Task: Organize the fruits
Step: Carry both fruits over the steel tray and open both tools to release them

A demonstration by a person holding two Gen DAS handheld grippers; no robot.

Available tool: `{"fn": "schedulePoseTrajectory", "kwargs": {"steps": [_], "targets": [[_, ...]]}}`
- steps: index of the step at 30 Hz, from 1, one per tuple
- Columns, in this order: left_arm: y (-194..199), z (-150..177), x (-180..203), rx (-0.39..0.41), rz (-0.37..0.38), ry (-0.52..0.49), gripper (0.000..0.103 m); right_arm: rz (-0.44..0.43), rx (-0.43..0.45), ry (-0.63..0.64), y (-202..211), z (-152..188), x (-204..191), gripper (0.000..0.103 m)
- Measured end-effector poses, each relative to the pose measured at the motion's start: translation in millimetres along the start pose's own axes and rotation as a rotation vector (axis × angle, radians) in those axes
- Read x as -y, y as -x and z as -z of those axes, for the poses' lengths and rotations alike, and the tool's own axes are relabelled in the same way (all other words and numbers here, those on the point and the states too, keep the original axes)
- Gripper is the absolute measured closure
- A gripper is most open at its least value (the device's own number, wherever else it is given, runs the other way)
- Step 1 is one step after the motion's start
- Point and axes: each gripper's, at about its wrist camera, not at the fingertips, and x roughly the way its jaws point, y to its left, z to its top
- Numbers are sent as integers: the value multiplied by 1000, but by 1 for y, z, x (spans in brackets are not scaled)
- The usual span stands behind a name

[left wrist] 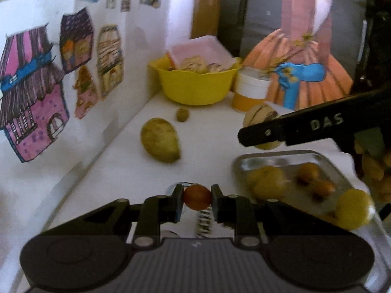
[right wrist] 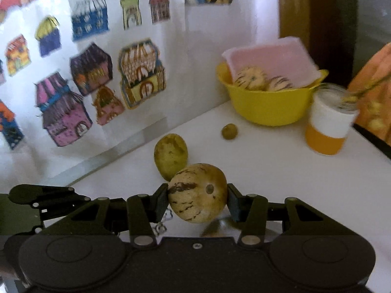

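Melon point(right wrist: 197, 193) stem-end toward camera | right gripper point(right wrist: 197, 202) clamps it

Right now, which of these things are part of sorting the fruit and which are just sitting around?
Part of the job: small orange fruit in left claw; striped melon in right claw; metal tray; yellow bowl; green mango.

Just sitting around: orange-and-white cup; house drawings.

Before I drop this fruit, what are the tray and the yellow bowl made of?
The tray looks like polished metal, likely steel: silvery, with mirror-like glare and fruit reflections. The yellow bowl looks like smooth moulded plastic: uniform opaque colour, soft sheen, a thick rolled rim. Blur leaves both somewhat open.
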Motion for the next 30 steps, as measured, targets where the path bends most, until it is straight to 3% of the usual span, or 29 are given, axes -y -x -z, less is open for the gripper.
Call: {"fn": "schedulePoseTrajectory", "kwargs": {"steps": [15, 22, 30], "targets": [[69, 37, 83, -4, 173, -59, 77, 89, 42, -46, 128, 75, 6, 52], [78, 61, 98, -26, 192, -47, 77, 113, 38, -74, 151, 116, 1, 52], [78, 76, 103, -45, 167, -40, 77, 119, 51, -135, 146, 152, 7, 52]]}}
